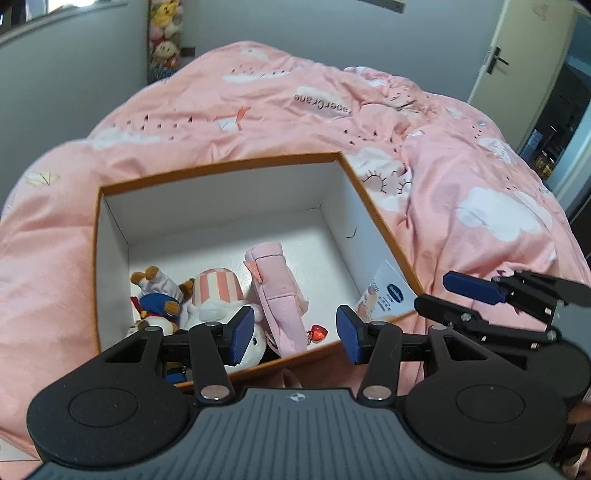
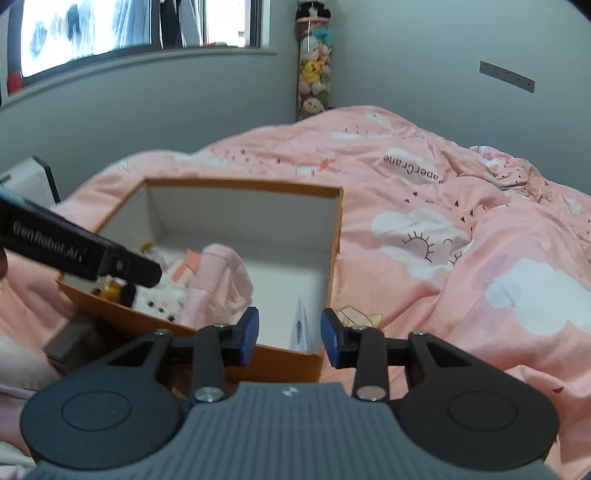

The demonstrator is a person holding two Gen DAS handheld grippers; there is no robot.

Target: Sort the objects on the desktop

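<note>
- Plush toys and a pink pouch [image 1: 280, 295] lie in the orange box [image 1: 229, 162] just ahead of my left tongs [image 1: 295, 334], whose blue pads stand apart with nothing between them.
- My right tongs [image 2: 289, 338] hang over the box's near right corner, pads apart and empty; in the left view they show at the right edge.
- The pouch's long axis runs from the near wall toward the far wall, a red heart charm [image 1: 318, 332] at its near end.
- Beside it: a white plush [image 1: 225, 314] in a pink-striped hat, then a bear plush [image 1: 159, 295] in blue, upside down.
- A white card [image 1: 384, 295] with a blue oval logo leans on the box's right wall; its print is too small to read.
- The box sits on a bed under a pink duvet [image 1: 258, 103] with white clouds, printed "PaperCrane".
- Grey walls, a window [image 2: 110, 26], a door [image 1: 517, 66], and a tall tube of plush toys [image 2: 314, 66] in the corner.
- The left tool's body reads "GenRobot.AI".
</note>
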